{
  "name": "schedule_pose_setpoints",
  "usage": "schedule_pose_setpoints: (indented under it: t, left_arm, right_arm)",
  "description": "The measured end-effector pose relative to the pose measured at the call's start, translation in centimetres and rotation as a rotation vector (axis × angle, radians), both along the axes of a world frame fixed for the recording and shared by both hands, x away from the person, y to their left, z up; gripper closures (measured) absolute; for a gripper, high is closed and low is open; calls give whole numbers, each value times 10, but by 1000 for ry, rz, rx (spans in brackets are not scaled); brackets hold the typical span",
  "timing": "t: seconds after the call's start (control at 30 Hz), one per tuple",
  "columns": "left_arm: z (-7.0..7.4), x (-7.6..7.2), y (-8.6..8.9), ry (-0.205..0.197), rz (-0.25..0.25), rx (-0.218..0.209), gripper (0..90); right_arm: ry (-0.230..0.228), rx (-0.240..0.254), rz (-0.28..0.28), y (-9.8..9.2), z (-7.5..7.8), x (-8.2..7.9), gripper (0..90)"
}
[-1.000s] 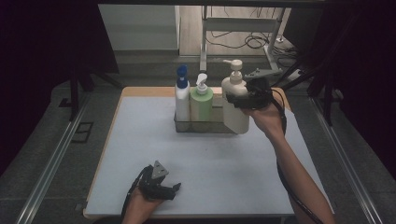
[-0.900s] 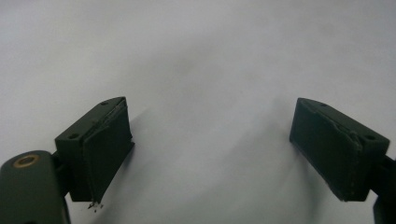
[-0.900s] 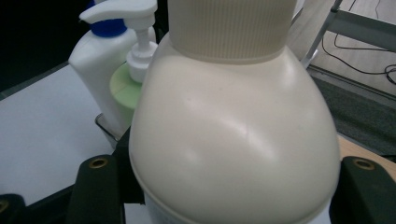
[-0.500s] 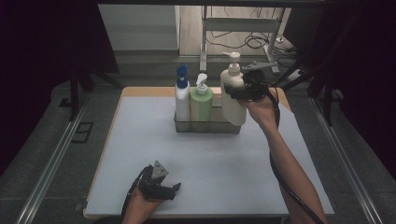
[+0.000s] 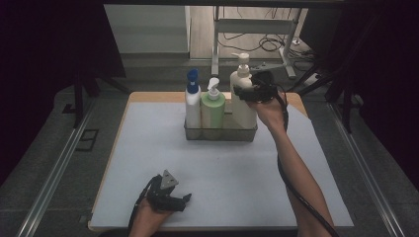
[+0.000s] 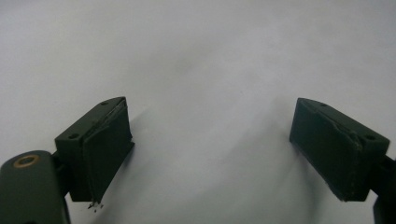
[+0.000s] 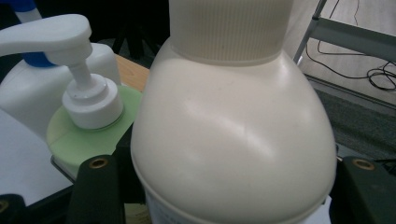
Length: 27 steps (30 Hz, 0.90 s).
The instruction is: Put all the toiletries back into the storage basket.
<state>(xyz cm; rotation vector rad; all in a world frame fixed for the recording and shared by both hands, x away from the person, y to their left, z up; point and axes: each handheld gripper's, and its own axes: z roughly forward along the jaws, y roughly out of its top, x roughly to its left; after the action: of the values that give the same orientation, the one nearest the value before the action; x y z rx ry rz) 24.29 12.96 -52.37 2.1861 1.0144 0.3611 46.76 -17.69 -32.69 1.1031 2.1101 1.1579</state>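
My right gripper is shut on a cream pump bottle, its jaws on either side of the bottle's shoulder. The bottle stands upright with its lower part inside the right end of a clear tray. I cannot tell whether it rests on the tray's bottom. In the right gripper view the cream bottle sits between my jaws, right gripper. Beside it are a green pump bottle and a white bottle with a blue cap. My left gripper lies open on the white mat, holding nothing.
The white mat covers a wooden table whose edge shows at the back. Metal rails run along both sides. A metal stand and cables lie on the floor behind the table.
My right gripper has carried the cream bottle left and away from me, into the tray's right end beside the green bottle. The left gripper has kept still.
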Motion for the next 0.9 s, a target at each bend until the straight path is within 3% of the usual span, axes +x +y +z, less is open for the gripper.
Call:
schedule_pose_setpoints:
  t: [0.53, 0.9]
  left_arm:
    - [0, 0, 0, 2, -2, 3, 123]
    - [0, 0, 1, 4, -5, 9, 123]
  right_arm:
    - [-4, -6, -11, 17, -25, 21, 362]
    - [13, -20, -16, 19, -41, 23, 361]
